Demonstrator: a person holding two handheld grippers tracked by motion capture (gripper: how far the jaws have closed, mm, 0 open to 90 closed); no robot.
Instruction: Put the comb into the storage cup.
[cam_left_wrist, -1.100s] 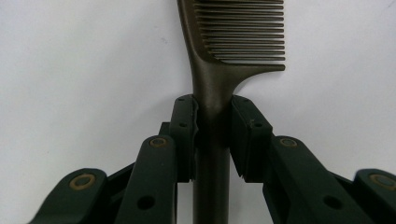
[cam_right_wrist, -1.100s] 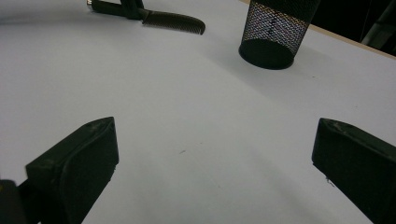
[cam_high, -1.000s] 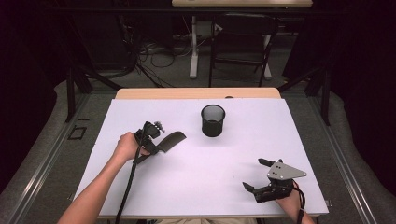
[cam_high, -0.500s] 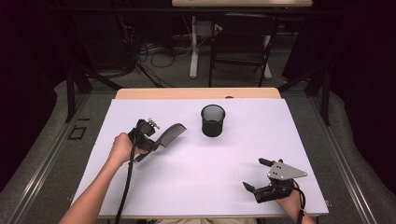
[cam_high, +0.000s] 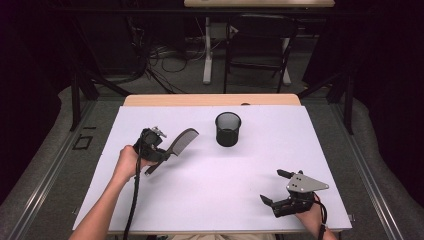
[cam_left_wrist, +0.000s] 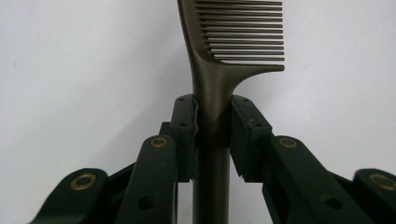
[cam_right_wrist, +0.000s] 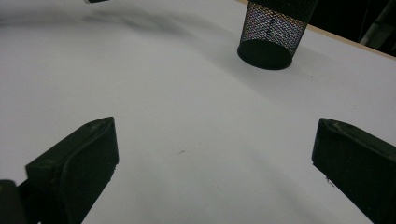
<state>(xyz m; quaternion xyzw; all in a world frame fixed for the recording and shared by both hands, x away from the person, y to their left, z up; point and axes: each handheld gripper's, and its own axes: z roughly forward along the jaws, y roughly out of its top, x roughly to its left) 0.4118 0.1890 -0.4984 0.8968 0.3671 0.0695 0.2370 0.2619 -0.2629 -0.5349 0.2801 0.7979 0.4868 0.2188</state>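
The left gripper (cam_high: 161, 150) has its jaws clamped on the handle of a dark comb (cam_high: 176, 144), which hangs off the white table (cam_high: 200, 200) at the left side, roughly mid-depth, teeth end pointing far and right toward the mesh cup (cam_high: 228, 129); in the left gripper view the pads (cam_left_wrist: 184, 130) press the comb (cam_left_wrist: 219, 70) just below where the handle widens into the toothed part, and the handle runs on down between the jaws. By its look the comb is light, stiff plastic, thin and smooth, so it could pivot or slide in a loose pinch; the handle near the neck, where it is gripped now, looks like the sensible place, since the teeth are fine and might bend or snag, and a grip there leaves the long toothed end free to go in first; the flat sides give the pads something to bear on.

The right gripper (cam_high: 280, 189) sits at the near right corner of the table with its jaws spread wide and nothing between them; the right gripper view looks across bare tabletop toward the cup (cam_right_wrist: 273, 32). The cup stands upright, far of centre, well apart from both grippers; it is light wire mesh and may tip or skid if the comb knocks its rim. Nothing lies on the table between comb and cup; the black cable trailing from the left gripper along the forearm stays on the near side.
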